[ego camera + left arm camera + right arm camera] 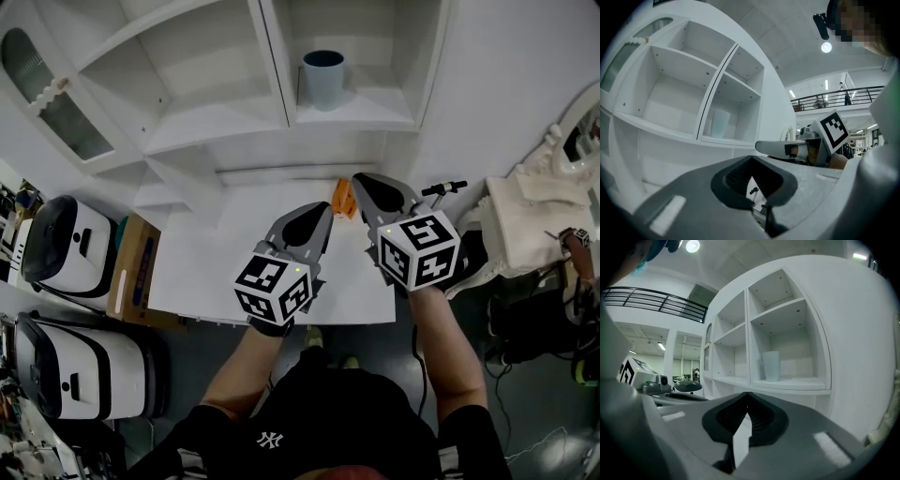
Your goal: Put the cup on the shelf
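- The cup (323, 78) is standing upright in the right-hand compartment of the shelf (356, 118), on the far side, well apart from both tools.
- The left tool (319, 216) is hovering over the near white surface (206, 272), its jaws pressed together and gripping nothing.
- The right tool (364, 186) is hovering just beside it, jaws likewise together and empty; a small orange object (343, 199) is lying near the tips.
- Judged step: the placing is looking complete, with the cup already let go.
- Judged next move: it is calling only for keeping both tools clear of the shelf; no further grasp seems needed.
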